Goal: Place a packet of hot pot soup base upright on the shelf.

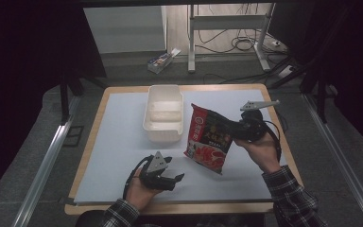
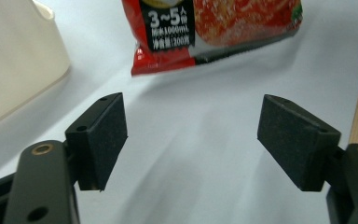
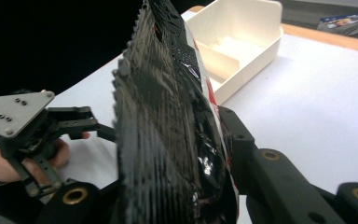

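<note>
A red seasoning packet with a photo and white print hangs tilted above the white mat, right of centre. My right gripper is shut on its right edge, and in the right gripper view the packet's dark glossy back stands between the jaws. My left gripper rests low near the front edge, pointing right toward the packet. Its pads stand wide apart with nothing between them, so my left gripper is open. The packet's bottom edge hangs just beyond it.
A cream divided container stands on the mat left of the packet; its wall is close on the left gripper's left. The table's wooden rim runs along the right. A small box, desk legs and cables lie on the floor behind.
</note>
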Available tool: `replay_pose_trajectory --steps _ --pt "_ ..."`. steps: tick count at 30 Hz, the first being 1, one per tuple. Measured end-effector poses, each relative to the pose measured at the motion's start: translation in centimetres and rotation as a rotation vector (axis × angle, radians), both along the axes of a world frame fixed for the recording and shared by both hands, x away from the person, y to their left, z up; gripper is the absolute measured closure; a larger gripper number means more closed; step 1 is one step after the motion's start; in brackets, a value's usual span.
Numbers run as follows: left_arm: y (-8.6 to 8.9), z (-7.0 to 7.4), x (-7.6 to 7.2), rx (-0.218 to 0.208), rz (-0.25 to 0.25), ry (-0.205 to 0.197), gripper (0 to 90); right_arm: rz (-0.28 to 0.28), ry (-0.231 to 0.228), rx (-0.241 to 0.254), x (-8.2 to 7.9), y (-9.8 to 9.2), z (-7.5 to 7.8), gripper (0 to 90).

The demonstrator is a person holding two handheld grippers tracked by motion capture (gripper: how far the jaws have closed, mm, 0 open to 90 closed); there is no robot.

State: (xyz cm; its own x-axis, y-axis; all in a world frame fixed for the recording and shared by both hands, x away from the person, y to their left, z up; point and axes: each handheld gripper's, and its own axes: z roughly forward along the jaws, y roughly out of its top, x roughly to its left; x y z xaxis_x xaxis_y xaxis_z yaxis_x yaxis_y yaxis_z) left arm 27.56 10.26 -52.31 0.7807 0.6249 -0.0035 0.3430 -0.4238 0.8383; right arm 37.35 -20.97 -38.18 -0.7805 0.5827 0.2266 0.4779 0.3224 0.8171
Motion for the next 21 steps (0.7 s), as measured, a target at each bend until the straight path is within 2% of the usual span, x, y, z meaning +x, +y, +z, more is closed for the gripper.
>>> replay_pose_trajectory --steps 10,16,19,21 --pt "0.7 0.6 -1.2 0.003 0.043 -0.009 18.3 -0.035 -0.038 -0.007 1.3 -0.6 1.5 73.0" --pt "1.0 0.7 -1.8 0.022 0.064 0.008 14.0 -0.059 -0.053 -0.002 2.7 -0.6 2.3 72.9" --pt "1.1 0.5 -2.2 0.072 0.075 0.015 10.4 -0.065 -0.058 0.004 3.3 -0.5 2.7 72.8" --pt "1.1 0.5 -2.3 0.083 0.077 0.014 9.5 -0.067 -0.061 0.006 3.6 -0.4 2.8 72.7"
